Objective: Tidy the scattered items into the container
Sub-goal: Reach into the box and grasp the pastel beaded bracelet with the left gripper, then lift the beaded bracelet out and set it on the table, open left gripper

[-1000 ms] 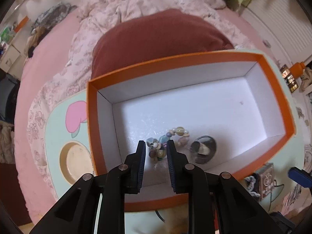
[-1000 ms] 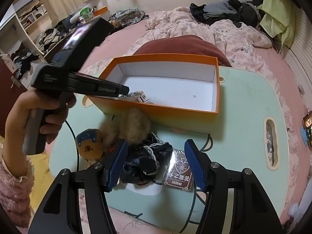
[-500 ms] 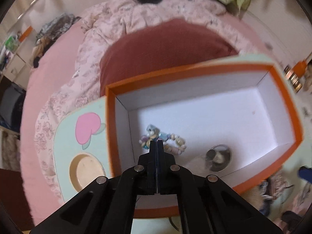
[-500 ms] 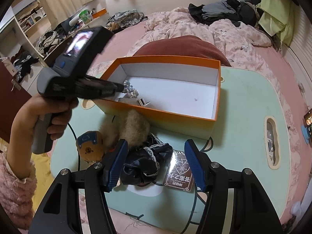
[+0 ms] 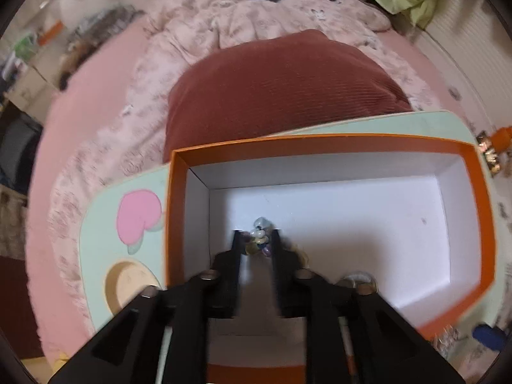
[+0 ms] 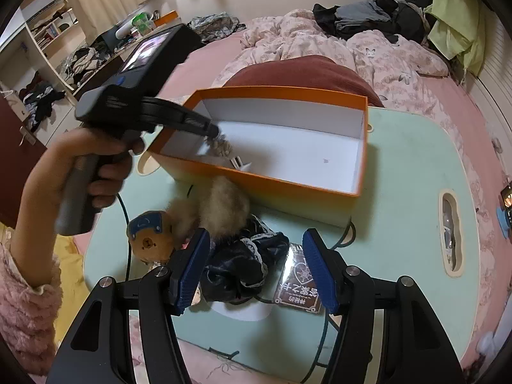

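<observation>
- Your left gripper (image 5: 256,240) is inside the one orange box (image 5: 486,224), near its left end, fingers slightly apart with the bead bracelet (image 5: 260,238) between them. The picture is blurred, so you cannot tell whether the pads are touching the beads.
- From the right wrist view, the same bracelet (image 6: 222,147) hangs just below the left gripper's fingertips, over the white box floor.
- One more item lies in the box: a small round metallic piece (image 5: 360,283) close to the near wall, partly hidden behind your left gripper's linkage.
- Your right gripper (image 6: 256,268) is held wide apart, gripping nothing, above the near edge of the mint-green table (image 6: 406,160).
- Four loose items remain on the table in front of the box: one bear plush (image 6: 148,240), one fluffy tan pompom (image 6: 220,206), one dark satin lace-trimmed cloth (image 6: 243,265), and one foil card packet (image 6: 299,284).
- The cloth lies between your right gripper's fingers as seen from that camera; the packet sits just beside the right finger.
- One dark red cushion (image 5: 281,89) rests behind the box.
</observation>
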`<state>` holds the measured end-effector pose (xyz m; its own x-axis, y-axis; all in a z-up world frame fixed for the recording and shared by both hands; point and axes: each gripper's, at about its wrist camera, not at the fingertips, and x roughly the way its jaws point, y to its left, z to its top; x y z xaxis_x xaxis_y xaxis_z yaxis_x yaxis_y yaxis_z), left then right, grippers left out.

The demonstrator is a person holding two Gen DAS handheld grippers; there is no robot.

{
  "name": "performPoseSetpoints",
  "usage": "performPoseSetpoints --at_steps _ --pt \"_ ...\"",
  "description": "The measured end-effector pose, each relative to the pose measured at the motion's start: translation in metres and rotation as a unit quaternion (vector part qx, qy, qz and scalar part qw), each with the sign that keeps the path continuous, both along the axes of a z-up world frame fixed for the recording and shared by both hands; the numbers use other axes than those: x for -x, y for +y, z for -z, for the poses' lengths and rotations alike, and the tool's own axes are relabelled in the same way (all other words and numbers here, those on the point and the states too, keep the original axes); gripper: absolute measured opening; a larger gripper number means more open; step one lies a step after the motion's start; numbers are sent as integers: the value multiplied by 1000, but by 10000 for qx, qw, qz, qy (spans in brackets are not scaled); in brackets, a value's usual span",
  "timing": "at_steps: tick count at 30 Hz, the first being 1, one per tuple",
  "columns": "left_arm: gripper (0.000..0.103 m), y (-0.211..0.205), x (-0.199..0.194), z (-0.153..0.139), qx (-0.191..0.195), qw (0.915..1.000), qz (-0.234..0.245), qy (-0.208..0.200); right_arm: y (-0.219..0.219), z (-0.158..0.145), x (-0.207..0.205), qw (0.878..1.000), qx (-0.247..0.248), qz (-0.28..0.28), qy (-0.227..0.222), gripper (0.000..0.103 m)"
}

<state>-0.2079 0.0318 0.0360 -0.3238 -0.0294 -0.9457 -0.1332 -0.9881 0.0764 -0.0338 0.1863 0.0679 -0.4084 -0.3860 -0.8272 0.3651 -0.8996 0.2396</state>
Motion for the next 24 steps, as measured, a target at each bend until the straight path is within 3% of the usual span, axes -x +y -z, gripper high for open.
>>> performPoseSetpoints --at_steps 2,4,5,6,8,15,19,24 --pt "65 9 0 6 61 9999 98 -62 2 0 0 10000 21 17 -9 61" --pt "66 15 -1 11 369 9992 117 28 3 0 -1 10000 44 40 -13 61" --pt "59 17 -2 13 517 9985 145 114 4 1 -1 10000 56 46 -13 61" --pt "26 18 -2 13 569 9981 192 152 4 1 -1 10000 57 51 -13 61" --pt "17 14 -2 12 215 9995 219 49 5 1 -1 10000 56 61 -17 61" --pt "8 -2 -3 2 -494 9985 226 25 7 3 3 9999 79 81 -69 61" --pt "8 -7 -17 -26 -963 9943 300 347 7 3 3 9999 73 81 -58 61" --pt "8 -18 -59 -82 -1807 9772 539 971 7 3 4 9999 76 92 -46 61"
